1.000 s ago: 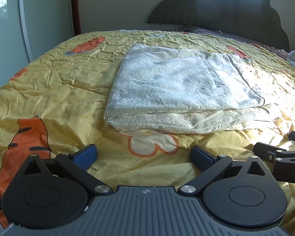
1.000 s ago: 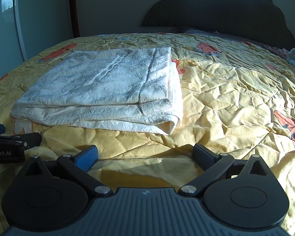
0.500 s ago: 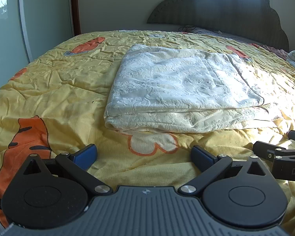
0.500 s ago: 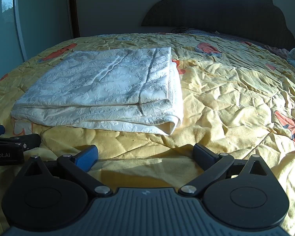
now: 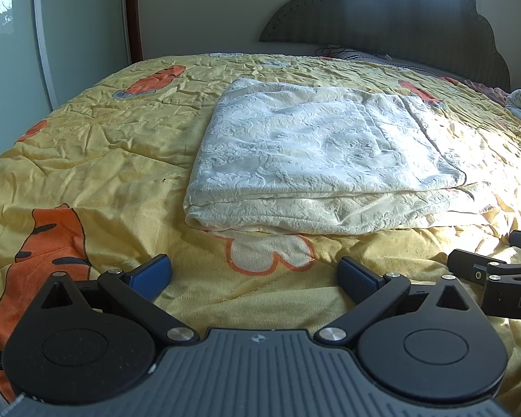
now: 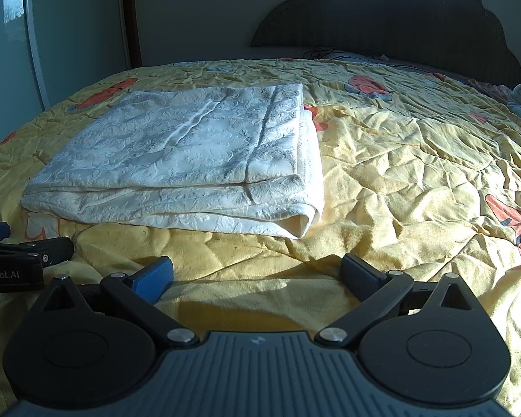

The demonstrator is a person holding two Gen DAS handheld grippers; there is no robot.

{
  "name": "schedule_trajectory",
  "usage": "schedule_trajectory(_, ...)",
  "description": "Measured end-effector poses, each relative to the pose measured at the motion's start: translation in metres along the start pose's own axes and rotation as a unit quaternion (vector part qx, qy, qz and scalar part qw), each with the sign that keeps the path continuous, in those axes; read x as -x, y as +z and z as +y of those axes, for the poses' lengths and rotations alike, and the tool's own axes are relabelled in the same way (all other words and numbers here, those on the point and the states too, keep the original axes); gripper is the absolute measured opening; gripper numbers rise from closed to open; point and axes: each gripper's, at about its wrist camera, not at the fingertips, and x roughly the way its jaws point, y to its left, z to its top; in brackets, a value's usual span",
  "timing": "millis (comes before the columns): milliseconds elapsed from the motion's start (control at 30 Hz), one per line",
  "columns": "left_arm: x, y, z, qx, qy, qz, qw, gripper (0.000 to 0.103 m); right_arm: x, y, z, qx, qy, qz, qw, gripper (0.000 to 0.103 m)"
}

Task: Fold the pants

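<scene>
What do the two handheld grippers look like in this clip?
Both match: the left gripper and right gripper have black linkage arms, silver pivot pins, round black housings, a ribbed grey base and blue-padded fingers. White lettering marks their sides.

The right claw (image 6: 257,272) hung low over the yellow bedspread (image 6: 399,173), its blue-padded fingers (image 6: 153,276) spread wide with nothing between them. Ahead and apart from it lay the white pants (image 6: 191,160), folded into a flat layered rectangle. Part of the left claw (image 6: 24,257) showed at the left edge, near the pants' closest corner. A dark headboard (image 6: 399,17) stood behind the bed
</scene>
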Motion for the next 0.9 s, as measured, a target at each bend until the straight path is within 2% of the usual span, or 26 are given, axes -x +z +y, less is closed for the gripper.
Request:
schedule_trajectory(133,-0.0001,0.0001,0.0,0.0,0.0,0.0,1.0,0.103,0.0005,0.0003,-0.0028,-0.009,0.008,-0.004,1.0,0.103)
schedule_trajectory(300,0.0,0.0001,0.0,0.0,0.0,0.0,1.0,0.103,-0.0013,0.0002,0.0039,0.01,-0.009,0.004,1.0,0.103)
schedule_trajectory(900,0.0003,0.0,-0.0006,0.0,0.0,0.001,1.0,0.103,-0.0011,0.0,0.0029,0.008,-0.008,0.004,1.0,0.103)
